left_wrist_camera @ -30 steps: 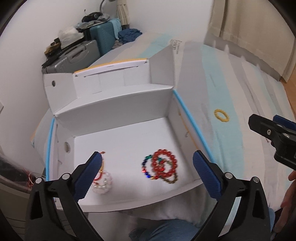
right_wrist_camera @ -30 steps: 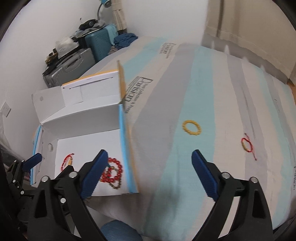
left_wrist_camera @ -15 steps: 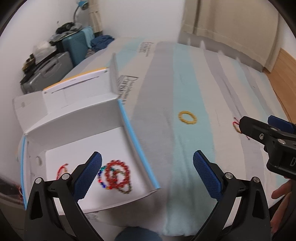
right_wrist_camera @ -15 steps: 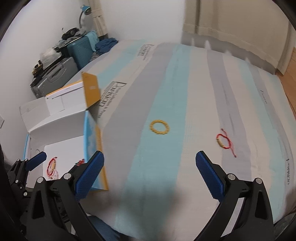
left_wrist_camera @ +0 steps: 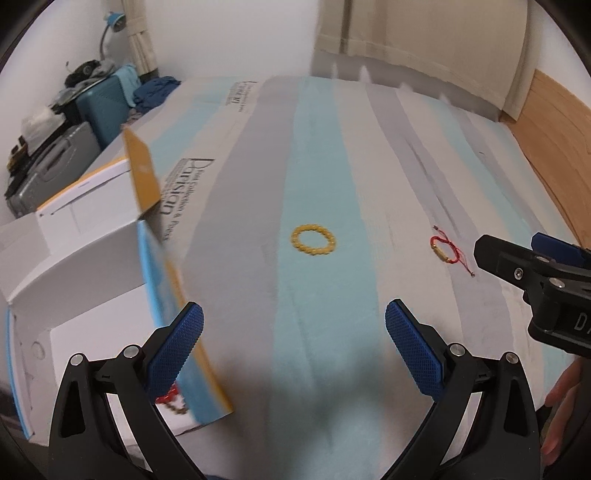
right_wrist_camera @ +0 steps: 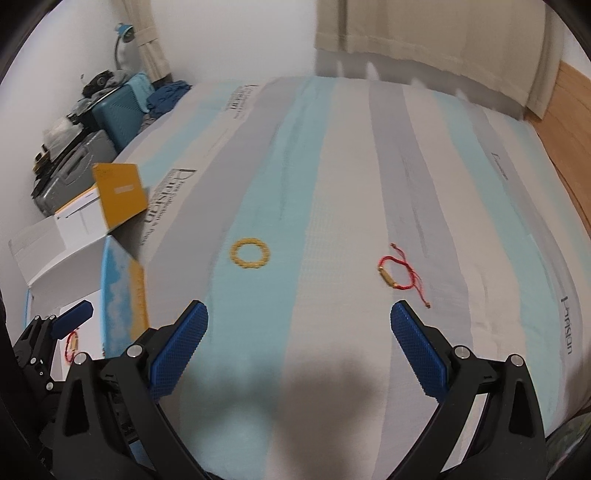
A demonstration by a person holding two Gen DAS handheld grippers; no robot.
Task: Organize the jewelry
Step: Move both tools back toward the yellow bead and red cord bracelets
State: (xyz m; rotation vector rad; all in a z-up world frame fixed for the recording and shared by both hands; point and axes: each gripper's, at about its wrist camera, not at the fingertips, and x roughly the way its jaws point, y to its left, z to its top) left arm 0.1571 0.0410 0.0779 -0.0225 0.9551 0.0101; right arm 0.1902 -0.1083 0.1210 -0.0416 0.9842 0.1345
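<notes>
A yellow bead bracelet [left_wrist_camera: 313, 240] lies on a blue stripe of the bed, also in the right wrist view [right_wrist_camera: 250, 253]. A red cord bracelet with a gold tube [left_wrist_camera: 447, 251] lies to its right, also in the right wrist view [right_wrist_camera: 397, 272]. The white box [left_wrist_camera: 92, 266] stands at the left with beaded bracelets inside, mostly hidden by its wall. My left gripper [left_wrist_camera: 294, 345] is open and empty, short of the yellow bracelet. My right gripper [right_wrist_camera: 299, 343] is open and empty, between and short of both bracelets.
The striped bedspread [right_wrist_camera: 332, 166] covers the whole bed. Suitcases and clutter [right_wrist_camera: 96, 122] stand beyond the far left corner. A curtain [right_wrist_camera: 424, 33] hangs at the back and a wooden floor [right_wrist_camera: 569, 122] shows at the right. The right gripper's tip shows in the left view [left_wrist_camera: 532, 266].
Both grippers swung right, away from the box and toward the open bed. The yellow and red cord bracelets now sit ahead of the fingers. Both stayed open.
</notes>
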